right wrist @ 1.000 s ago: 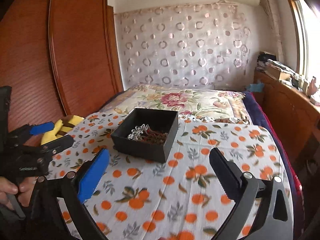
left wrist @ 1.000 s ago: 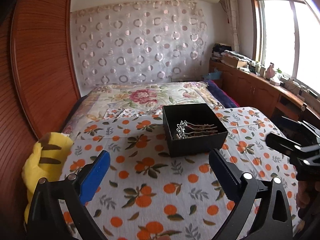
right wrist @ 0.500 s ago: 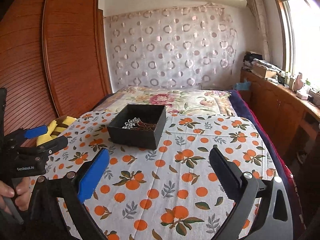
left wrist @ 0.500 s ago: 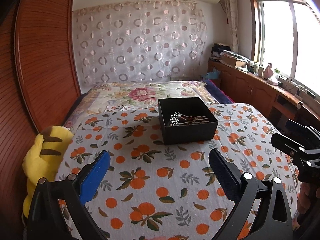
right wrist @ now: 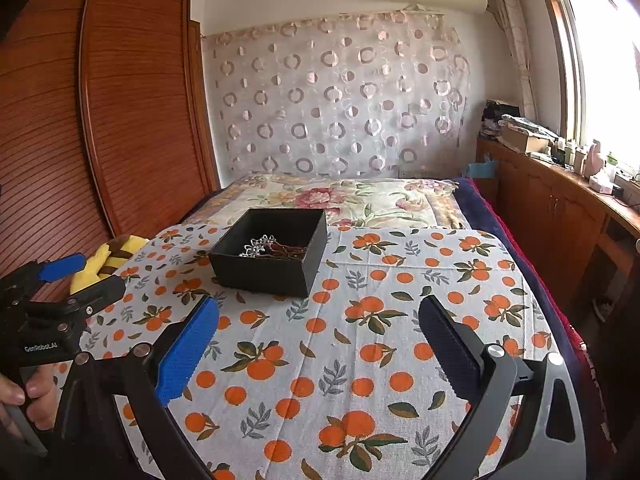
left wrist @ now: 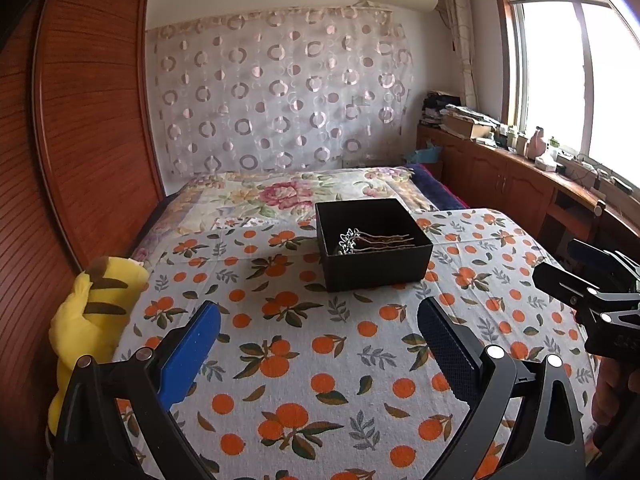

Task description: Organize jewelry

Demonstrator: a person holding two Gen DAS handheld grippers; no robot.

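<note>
Black box (left wrist: 374, 246) sits open on the orange-print cloth (left wrist: 304, 364) covering the bed (right wrist: 340, 196); landmark for everything else. Inside the box: silver flower-headed hairpins (left wrist: 374, 240) with thin brownish stems, lying flat on the box floor, heads toward the box's left wall; exact count cannot tell. Left gripper (left wrist: 318, 344) held well short of the box on its near side, fingers wide apart, nothing between them, blue pad on one finger and dark pad on the other. Right gripper (right wrist: 318, 344) also near side of the box, off to its right, fingers wide apart, empty. Neither touches the box. Yellow striped plush toy (left wrist: 90, 316) lies left of the box at the cloth edge, against the wooden wardrobe (left wrist: 72, 128). A hand (right wrist: 30, 396) grips the left gripper's handle, seen in the right wrist view.
</note>
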